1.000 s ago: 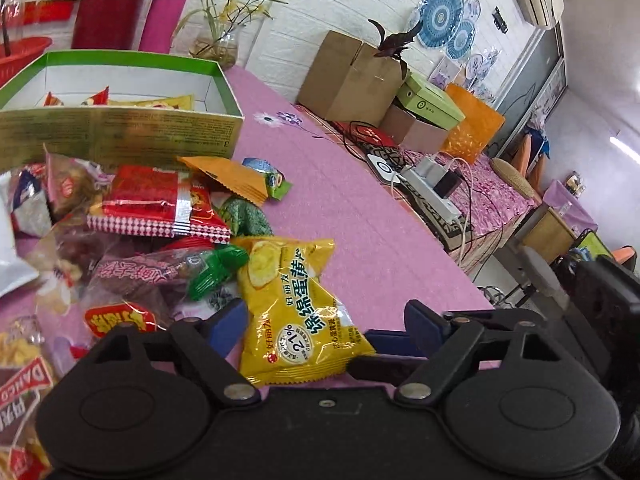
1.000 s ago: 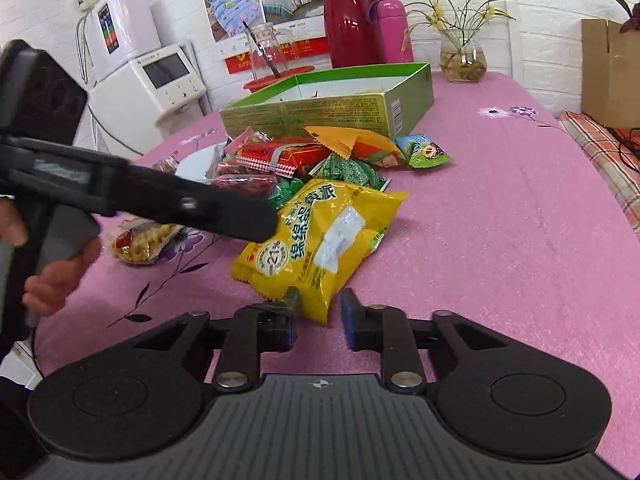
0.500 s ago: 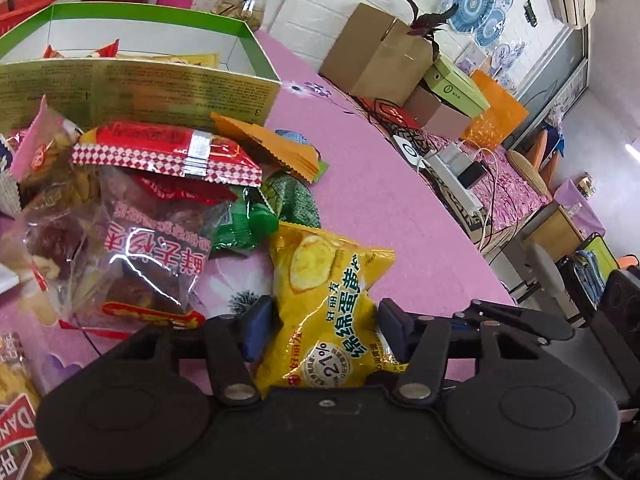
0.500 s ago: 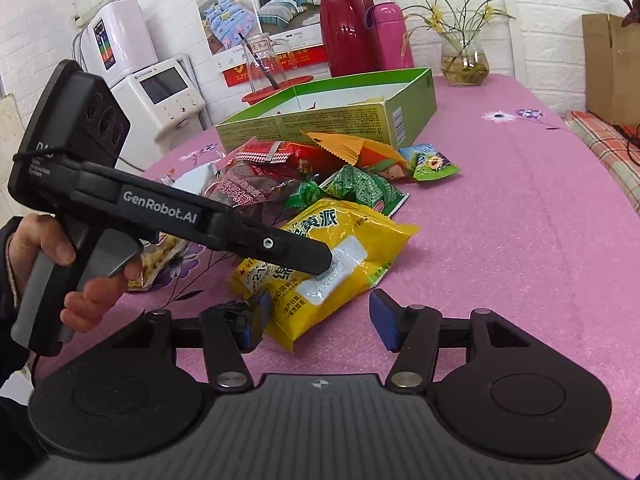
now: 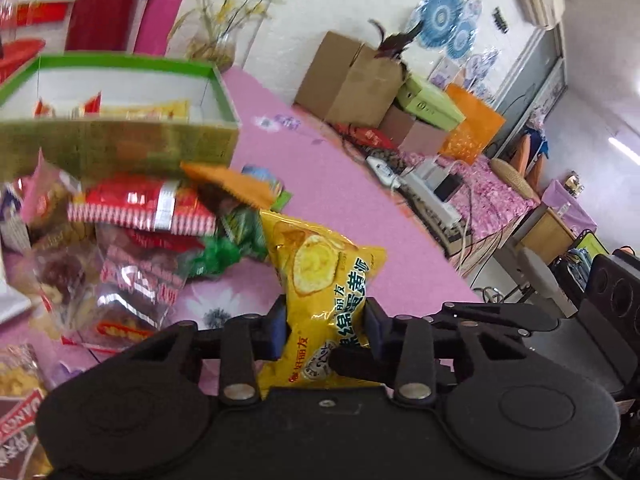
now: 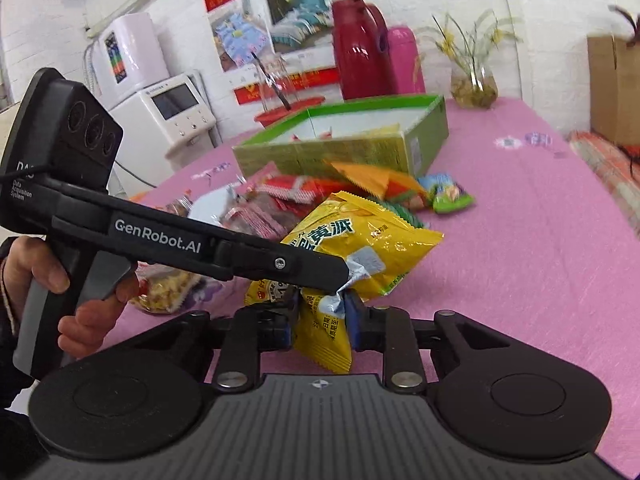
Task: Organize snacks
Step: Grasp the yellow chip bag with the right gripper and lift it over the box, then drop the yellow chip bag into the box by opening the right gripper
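A yellow snack bag (image 5: 320, 264) is raised at its near end above the pink tablecloth (image 5: 340, 184). My left gripper (image 5: 325, 322) is shut on its lower half. In the right wrist view the left gripper (image 6: 338, 280) reaches in from the left and pinches the crumpled middle of the yellow snack bag (image 6: 360, 236). My right gripper (image 6: 318, 322) has its jaws closing, with the bag's near corner between the pads, which press on it. Behind the bag lies a pile of snack packets (image 5: 140, 208). Beyond the pile stands the green box (image 5: 120, 148), with a few packets inside.
A red thermos (image 6: 356, 48), a pink flask (image 6: 404, 60) and a flower vase (image 6: 474, 84) stand behind the green box (image 6: 340, 156). Cardboard boxes (image 5: 352, 80) and a power strip with cables (image 5: 424, 196) lie along the table's right edge. A hand (image 6: 80, 308) holds the left gripper's handle.
The left jaws closed on the yellow bag. The right jaws opened wide around its near corner, then closed on it. The bag's near end has come up off the cloth.
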Demonstrator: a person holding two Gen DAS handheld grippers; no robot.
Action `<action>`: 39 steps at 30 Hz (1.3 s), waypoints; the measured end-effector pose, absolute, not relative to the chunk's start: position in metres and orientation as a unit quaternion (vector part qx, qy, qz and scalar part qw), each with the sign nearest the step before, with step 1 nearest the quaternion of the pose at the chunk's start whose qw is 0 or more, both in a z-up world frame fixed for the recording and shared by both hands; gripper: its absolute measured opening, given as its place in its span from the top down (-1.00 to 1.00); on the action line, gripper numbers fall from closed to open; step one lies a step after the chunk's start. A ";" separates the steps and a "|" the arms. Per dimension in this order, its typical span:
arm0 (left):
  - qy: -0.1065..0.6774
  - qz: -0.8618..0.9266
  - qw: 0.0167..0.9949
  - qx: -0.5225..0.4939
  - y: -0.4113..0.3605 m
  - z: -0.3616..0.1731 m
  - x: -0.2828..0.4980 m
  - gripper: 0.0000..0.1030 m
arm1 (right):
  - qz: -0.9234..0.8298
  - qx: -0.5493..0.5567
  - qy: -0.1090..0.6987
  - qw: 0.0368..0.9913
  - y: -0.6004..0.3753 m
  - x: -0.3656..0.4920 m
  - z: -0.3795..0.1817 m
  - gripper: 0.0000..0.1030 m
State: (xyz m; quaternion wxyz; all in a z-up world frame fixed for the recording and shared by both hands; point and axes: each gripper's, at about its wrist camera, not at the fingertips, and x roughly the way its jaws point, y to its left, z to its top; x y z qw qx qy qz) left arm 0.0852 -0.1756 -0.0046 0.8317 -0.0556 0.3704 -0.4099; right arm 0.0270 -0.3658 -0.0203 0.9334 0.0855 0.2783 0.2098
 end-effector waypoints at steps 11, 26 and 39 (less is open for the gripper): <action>0.264 -0.396 0.877 -0.068 -0.157 0.071 0.119 0.92 | 0.224 0.023 0.165 0.960 -0.351 0.072 0.045 0.17; 0.278 -0.354 0.886 -0.114 -0.152 0.038 0.262 0.89 | 0.218 0.015 0.171 0.961 -0.337 0.211 0.026 0.17; 0.296 -0.291 0.906 -0.078 -0.150 0.007 0.287 -1.00 | 0.164 -0.074 0.212 0.961 -0.315 0.245 -0.008 -0.40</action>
